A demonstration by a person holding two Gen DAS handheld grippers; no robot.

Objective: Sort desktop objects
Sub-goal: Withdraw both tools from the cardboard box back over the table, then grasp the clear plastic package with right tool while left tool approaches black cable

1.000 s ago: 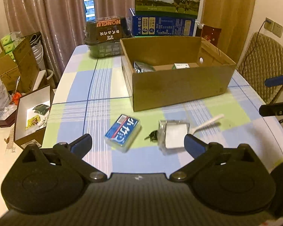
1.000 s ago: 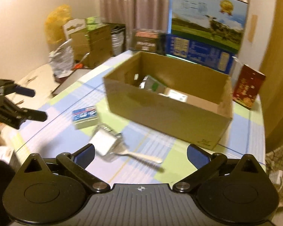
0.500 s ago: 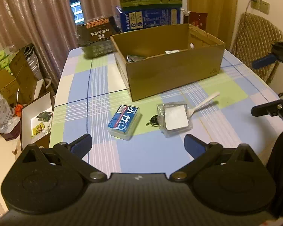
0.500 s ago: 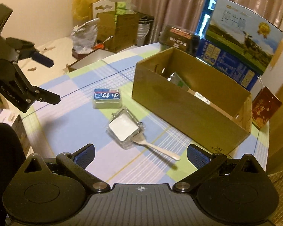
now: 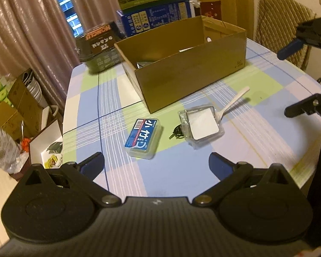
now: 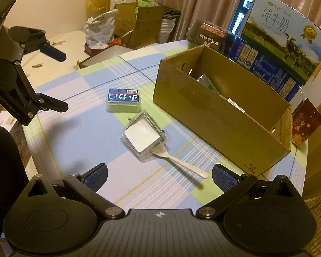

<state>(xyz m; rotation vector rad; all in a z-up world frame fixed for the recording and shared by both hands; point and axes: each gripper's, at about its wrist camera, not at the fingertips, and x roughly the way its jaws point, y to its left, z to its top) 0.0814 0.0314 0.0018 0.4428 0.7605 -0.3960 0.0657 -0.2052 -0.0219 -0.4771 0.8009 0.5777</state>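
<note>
A blue-labelled plastic box (image 5: 143,137) (image 6: 123,102), a clear square case with a white insert (image 5: 201,125) (image 6: 143,137), a white plastic fork (image 5: 235,102) (image 6: 182,164) and a small dark key bunch (image 5: 177,132) lie on the checked tablecloth. An open cardboard box (image 5: 192,72) (image 6: 220,120) stands behind them with a few items inside. My left gripper (image 5: 156,167) is open and empty, above the near table edge. My right gripper (image 6: 159,175) is open and empty, above the fork.
A dark HONGLU carton (image 5: 100,47), a blue milk carton (image 6: 274,49) and a red packet (image 6: 306,124) stand at the table's back. Cardboard boxes (image 5: 12,102) and bags clutter the floor to the left. A woven chair (image 5: 282,34) stands at the right.
Both grippers have risen and pulled back from the table, so the objects look smaller and further off. Both stay open and empty. The objects have not moved.
</note>
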